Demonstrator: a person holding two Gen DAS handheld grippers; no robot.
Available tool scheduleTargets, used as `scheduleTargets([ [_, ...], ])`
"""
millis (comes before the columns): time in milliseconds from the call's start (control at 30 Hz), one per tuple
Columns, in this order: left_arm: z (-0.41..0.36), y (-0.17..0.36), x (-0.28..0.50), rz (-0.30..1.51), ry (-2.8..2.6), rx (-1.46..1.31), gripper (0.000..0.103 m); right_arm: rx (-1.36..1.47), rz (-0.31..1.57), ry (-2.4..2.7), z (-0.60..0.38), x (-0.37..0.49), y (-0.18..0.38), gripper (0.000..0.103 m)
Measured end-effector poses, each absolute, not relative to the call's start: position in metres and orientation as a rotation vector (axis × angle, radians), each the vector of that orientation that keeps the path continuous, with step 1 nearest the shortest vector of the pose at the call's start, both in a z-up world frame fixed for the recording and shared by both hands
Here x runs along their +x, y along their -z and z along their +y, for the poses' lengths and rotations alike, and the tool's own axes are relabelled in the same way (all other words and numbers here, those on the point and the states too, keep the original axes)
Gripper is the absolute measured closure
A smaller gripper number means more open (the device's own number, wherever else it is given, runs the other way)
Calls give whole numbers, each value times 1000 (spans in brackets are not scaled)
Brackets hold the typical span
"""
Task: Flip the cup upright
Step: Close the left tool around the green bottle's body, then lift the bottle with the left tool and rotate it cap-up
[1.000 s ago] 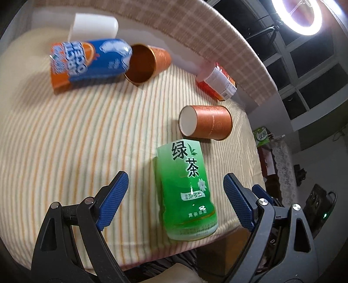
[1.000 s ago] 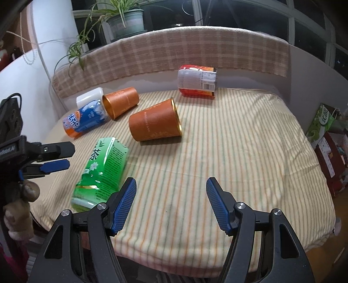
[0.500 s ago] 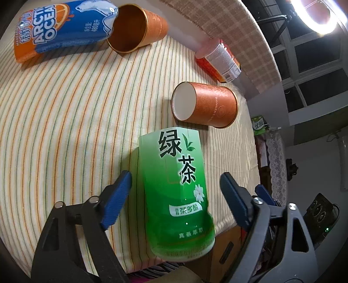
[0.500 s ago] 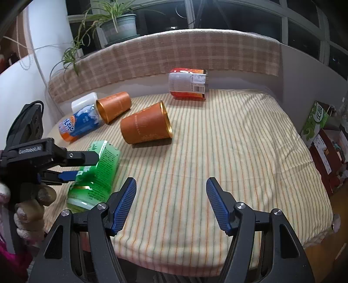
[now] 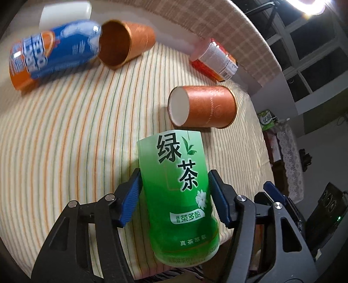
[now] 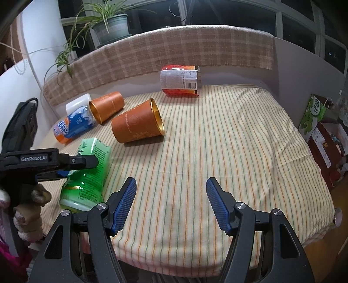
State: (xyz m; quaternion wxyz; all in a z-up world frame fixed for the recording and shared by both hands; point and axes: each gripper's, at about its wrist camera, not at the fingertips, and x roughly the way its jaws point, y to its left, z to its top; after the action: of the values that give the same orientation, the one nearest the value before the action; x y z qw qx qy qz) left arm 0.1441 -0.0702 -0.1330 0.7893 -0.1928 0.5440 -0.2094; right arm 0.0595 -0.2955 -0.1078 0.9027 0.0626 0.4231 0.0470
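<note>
Left gripper (image 5: 174, 193) has its blue-padded jaws clamped on both sides of the green tea-label plastic cup (image 5: 178, 191), which lies on its side near the front-left edge of the striped yellow-orange cloth-covered table (image 6: 217, 141); from the right wrist view the cup (image 6: 87, 172) sits at about 9 o'clock, with the left gripper (image 6: 63, 169) across it. Right gripper (image 6: 170, 204) hovers over bare cloth at 6 o'clock, jaws wide, holding nothing. At 12 o'clock of the green cup in the left wrist view, a terracotta paper cup with white base (image 5: 202, 105) lies on its side, apart from it. Second terracotta cup with gold rim (image 5: 126, 43) lies at 11 o'clock, mouth toward camera, touching a blue-and-orange drink cup (image 5: 52, 52), also on its side. White cup (image 5: 65, 13) behind those, blurred. Red-and-white labelled cup (image 6: 179, 79) lies on its side at the far edge by the plaid brown backrest (image 6: 174, 48). Potted spider plant (image 6: 108, 24) behind.
</note>
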Motion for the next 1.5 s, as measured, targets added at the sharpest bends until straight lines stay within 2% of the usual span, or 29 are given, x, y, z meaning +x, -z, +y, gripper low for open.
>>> scheduleTargets([
  [767,-87,87,117,904,361,-137,42,134,875,-82,-297,62,108,37],
  [1500,-87,95,124,743,284,7,42,144,882,-69,-302,60,112,37],
])
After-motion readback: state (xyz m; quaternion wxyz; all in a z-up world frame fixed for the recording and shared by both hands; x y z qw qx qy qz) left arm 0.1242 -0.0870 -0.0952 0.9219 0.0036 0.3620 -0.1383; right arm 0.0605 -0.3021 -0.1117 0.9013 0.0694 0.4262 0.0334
